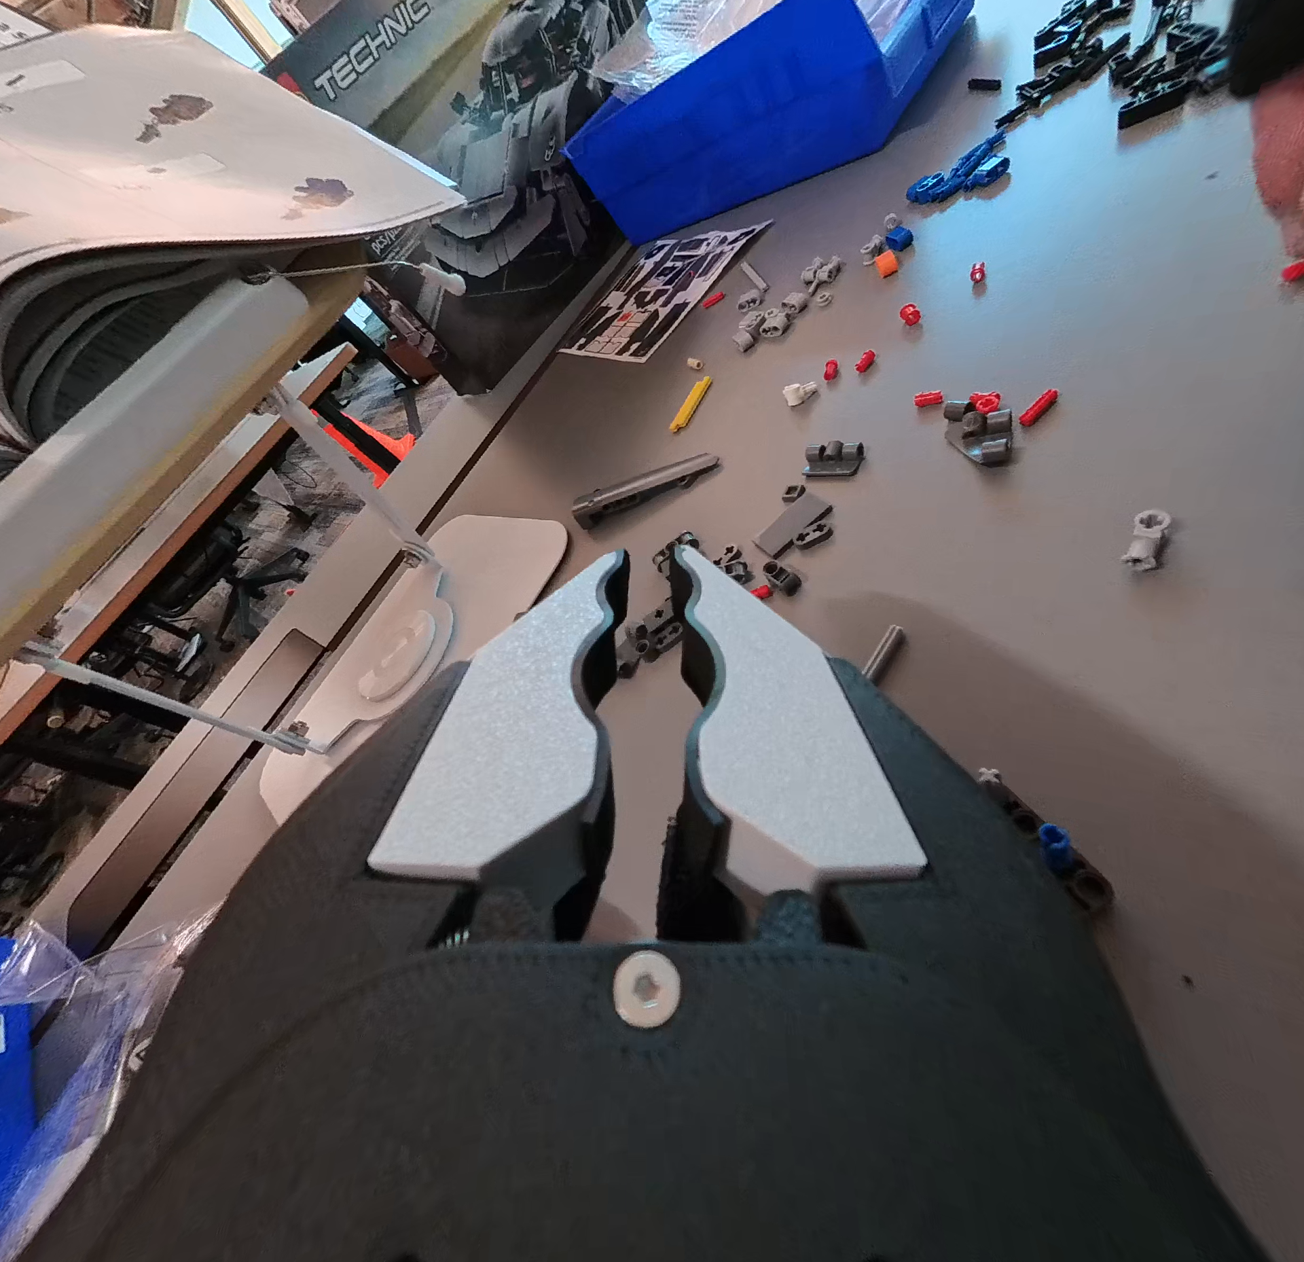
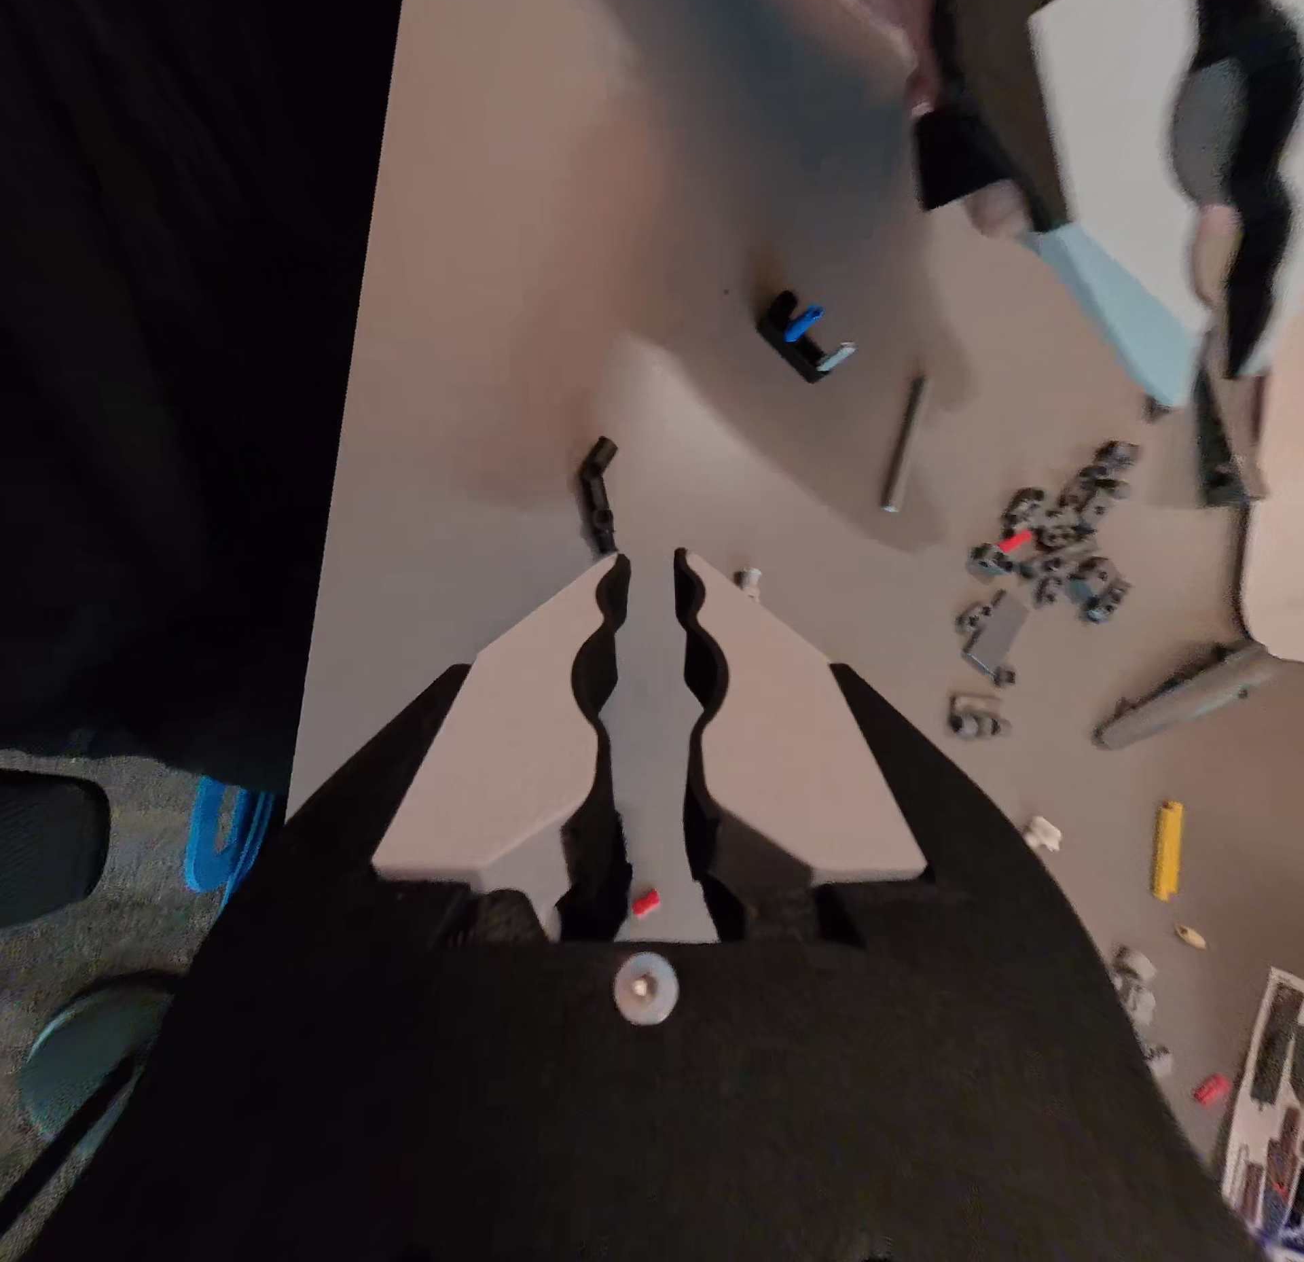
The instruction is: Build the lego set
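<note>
The left tool (image 1: 649,568) hangs over the grey bench (image 1: 988,663) with a narrow slot between its fingers and nothing pinched; through the slot a small dark grey connector piece (image 1: 653,632) shows lying on the bench below, and whether the pads touch it cannot be told. Just beyond the tips a dark grey beam (image 1: 646,488) lies with its long axis running left to right, its right end a little farther off. Loose red and grey pieces spread to the far right, and a blue bin (image 1: 741,120) stands at the far edge.

The right tool (image 2: 650,558) also stands slightly open and bare. A black angled beam (image 2: 598,498) lies just beyond its left fingertip, long axis pointing away, far end bent rightward. The bench edge (image 2: 353,452) runs close on the left; open surface lies ahead, with a metal rod (image 2: 902,445) lengthwise farther right.
</note>
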`<state>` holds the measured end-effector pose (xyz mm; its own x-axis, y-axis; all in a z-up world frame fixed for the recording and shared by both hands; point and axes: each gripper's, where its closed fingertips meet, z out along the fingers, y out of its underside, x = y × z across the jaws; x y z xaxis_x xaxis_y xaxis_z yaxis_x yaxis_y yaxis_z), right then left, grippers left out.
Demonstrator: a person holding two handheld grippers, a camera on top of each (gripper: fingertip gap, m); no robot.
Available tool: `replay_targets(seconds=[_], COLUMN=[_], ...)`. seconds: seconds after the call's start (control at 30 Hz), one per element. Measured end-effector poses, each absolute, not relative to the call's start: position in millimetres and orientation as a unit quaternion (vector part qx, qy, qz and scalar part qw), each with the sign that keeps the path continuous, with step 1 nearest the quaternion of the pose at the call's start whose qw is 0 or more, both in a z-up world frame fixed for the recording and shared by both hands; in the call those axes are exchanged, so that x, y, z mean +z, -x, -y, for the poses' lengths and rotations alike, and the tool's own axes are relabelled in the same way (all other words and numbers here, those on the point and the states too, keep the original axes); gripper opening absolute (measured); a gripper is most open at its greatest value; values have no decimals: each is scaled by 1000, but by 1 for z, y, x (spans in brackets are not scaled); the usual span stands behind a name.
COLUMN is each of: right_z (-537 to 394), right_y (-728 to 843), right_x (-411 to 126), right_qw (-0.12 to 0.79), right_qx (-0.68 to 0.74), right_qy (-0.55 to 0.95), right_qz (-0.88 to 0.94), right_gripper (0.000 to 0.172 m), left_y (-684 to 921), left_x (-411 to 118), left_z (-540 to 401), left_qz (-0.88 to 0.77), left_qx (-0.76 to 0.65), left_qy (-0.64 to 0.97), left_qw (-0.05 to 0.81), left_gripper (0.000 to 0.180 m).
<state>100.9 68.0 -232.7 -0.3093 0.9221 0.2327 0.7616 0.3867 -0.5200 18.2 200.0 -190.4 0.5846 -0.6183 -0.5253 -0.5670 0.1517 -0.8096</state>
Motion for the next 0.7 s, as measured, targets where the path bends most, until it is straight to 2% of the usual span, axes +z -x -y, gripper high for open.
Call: replay_targets(seconds=[0.23,0.37,0.47,0.7], right_z=[-138,-195,-224,-227], right_y=[-107,-111,-117,-131], right_x=[-175,-146,-138,-155], right_qw=[436,528,562,579], right_qx=[162,212,253,262], right_qy=[572,587,590,572], right_qz=[675,577,521,518], right_gripper=[6,0,0,0], left_y=[-22,-20,-19,-26], left_x=[-193,-194,-196,-194], left_z=[-198,-199,-199,-194], left_qz=[-464,-456,-453,-462], left_qx=[-19,-27,-42,-53], left_qy=[650,655,660,650], left_qw=[602,602,598,601], left_gripper=[9,8,7,0])
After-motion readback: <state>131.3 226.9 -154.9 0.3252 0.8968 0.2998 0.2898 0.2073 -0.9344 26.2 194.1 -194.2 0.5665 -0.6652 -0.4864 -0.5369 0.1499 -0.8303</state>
